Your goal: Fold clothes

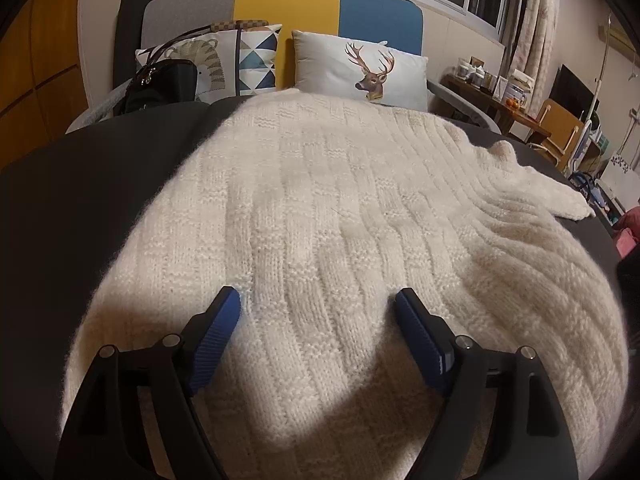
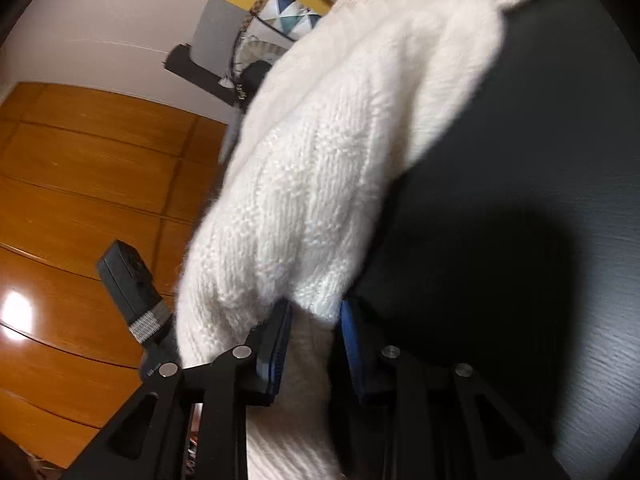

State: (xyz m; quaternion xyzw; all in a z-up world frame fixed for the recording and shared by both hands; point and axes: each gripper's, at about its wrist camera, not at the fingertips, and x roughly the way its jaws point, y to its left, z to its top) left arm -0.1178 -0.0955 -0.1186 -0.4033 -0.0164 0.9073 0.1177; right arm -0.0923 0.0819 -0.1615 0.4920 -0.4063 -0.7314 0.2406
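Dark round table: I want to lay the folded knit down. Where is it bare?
Bare dark round table left of the cream knitted sweater, up to the black handbag. Right edge is crowded by the sweater's sleeve.

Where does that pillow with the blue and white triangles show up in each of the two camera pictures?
Left wrist view: the triangle-patterned pillow stands upper left of centre, against the sofa back, left of the deer pillow.
Right wrist view: the same pillow peeks out at top centre, tilted, just left of the sweater.
Shared landmark: the white knit sweater.
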